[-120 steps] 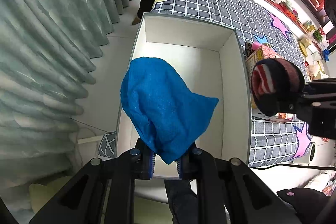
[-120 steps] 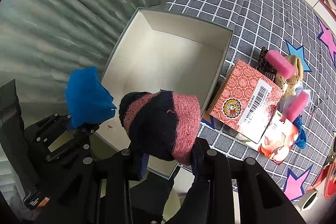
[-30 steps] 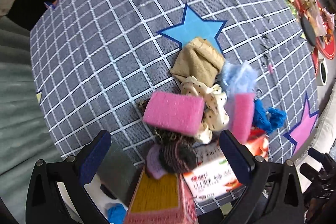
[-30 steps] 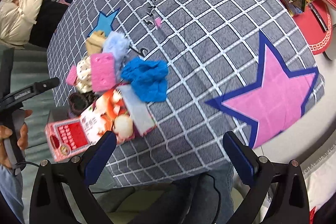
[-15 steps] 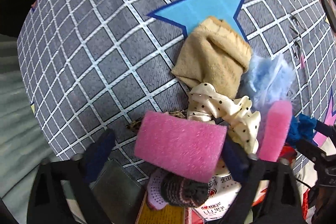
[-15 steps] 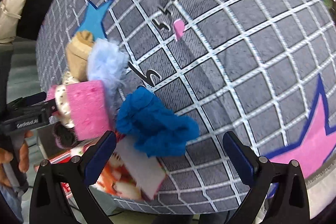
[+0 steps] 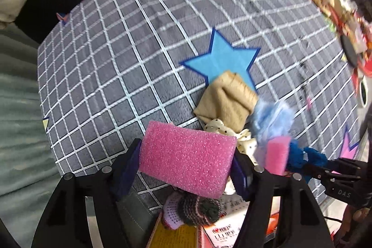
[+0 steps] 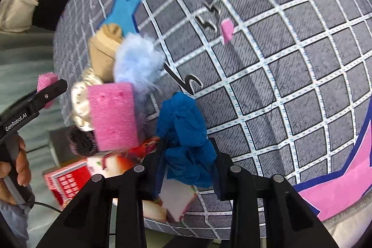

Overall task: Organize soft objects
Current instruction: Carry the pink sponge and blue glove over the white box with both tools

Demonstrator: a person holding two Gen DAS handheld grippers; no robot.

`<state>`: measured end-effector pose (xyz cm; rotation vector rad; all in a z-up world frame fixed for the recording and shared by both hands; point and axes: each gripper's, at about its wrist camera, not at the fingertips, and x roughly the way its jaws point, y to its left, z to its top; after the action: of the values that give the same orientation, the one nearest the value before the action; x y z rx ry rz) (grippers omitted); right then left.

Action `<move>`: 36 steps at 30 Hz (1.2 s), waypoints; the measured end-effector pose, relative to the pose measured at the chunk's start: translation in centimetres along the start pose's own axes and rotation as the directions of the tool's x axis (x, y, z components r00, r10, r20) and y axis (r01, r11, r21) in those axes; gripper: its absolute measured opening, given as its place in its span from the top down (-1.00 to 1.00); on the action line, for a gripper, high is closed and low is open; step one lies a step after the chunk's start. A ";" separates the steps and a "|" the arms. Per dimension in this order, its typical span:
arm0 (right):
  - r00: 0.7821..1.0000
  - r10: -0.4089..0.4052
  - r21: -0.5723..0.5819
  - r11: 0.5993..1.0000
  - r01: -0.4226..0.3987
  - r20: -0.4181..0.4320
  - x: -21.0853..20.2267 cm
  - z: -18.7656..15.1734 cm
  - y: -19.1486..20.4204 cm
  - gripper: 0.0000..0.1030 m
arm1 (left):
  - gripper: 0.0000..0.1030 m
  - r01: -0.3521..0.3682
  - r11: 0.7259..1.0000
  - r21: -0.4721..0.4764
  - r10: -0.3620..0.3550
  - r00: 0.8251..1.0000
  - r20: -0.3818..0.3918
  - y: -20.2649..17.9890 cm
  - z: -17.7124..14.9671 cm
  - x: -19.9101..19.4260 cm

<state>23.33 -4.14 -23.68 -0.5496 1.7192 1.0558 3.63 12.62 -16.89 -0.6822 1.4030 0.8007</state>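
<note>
L tongs (image 7: 187,165) are pointing straight down over the pile and clamping on the pink sponge (image 7: 186,160); the jaws have just been closing, and both blue pads are now pressing its short ends, w/ the foam bulging a little between them. Gripping end to end is prob. giving the widest hold on something that squashes.

R tongs (image 8: 188,167) are coming in at a slant and have just been closing too; they're pinched on the blue cloth (image 8: 184,140), which is bunching up above the jaws, so only a fold is being held and the rest is hanging loose.

Outward from the grips, the rest of the soft stuff is sitting in one heap on the grid-pattern cover (image 7: 111,76): a second pink sponge (image 8: 112,114) standing just beside the blue cloth, a pale blue fluffy tuft (image 8: 138,61) touching it, a tan rolled sock (image 7: 226,100) lying partly on the blue star (image 7: 222,57), and a cream dotted scrunchie (image 7: 232,134) tucked under the others. A knit pink-and-dark roll (image 7: 193,208) is resting on the red printed boxes (image 8: 67,180) at the near edge.

No bin is showing in either view, so both pieces are likely about to be lifted & carried off together.
</note>
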 end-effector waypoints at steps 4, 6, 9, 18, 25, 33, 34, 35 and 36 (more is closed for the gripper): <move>0.999 0.009 0.027 1.000 -0.010 0.041 -1.8 -0.4 -0.7 0.32 | -0.40 0.020 1.000 0.004 -0.020 0.998 0.059 -0.8 -0.7 -3.6; 0.998 0.008 0.036 0.999 -0.010 0.057 -2.9 -0.6 -1.1 0.32 | -0.40 0.029 0.999 0.018 -0.031 0.995 0.094 -1.4 -1.3 -5.4; 0.997 -0.001 0.046 0.999 -0.003 0.074 -4.4 -0.8 -1.5 0.32 | -0.40 0.050 0.998 0.033 -0.054 0.990 0.131 -2.5 -2.3 -6.7; 0.992 -0.022 0.055 0.998 0.015 0.124 -7.0 -3.2 -1.6 0.32 | -0.41 0.095 0.982 0.161 -0.127 0.971 0.203 -7.8 -8.4 -11.3; 0.986 -0.034 0.051 0.998 0.026 0.163 -8.6 -5.7 -1.2 0.32 | -0.41 0.120 0.963 0.240 -0.168 0.967 0.189 -11.1 -13.6 -12.4; 0.981 -0.053 -0.006 0.998 0.055 0.185 -10.2 -9.6 0.7 0.32 | -0.41 0.138 0.961 0.242 -0.182 0.969 0.170 -11.2 -18.7 -12.9; 0.982 -0.052 -0.017 0.998 0.056 0.183 -10.3 -10.2 1.0 0.32 | -0.41 0.141 0.961 0.237 -0.184 0.968 0.170 -11.0 -19.2 -13.0; 0.982 -0.054 -0.029 0.998 0.060 0.180 -10.3 -10.9 1.4 0.32 | -0.41 0.138 0.963 0.233 -0.181 0.968 0.174 -10.8 -19.8 -13.2; 0.982 -0.054 -0.037 0.997 0.062 0.179 -10.3 -11.4 1.7 0.32 | -0.41 0.129 0.965 0.230 -0.173 0.968 0.181 -10.6 -20.4 -13.3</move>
<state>20.24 -14.09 -12.31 -0.5135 1.5192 1.0696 0.53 -11.14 -5.46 -0.5178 1.2182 0.5679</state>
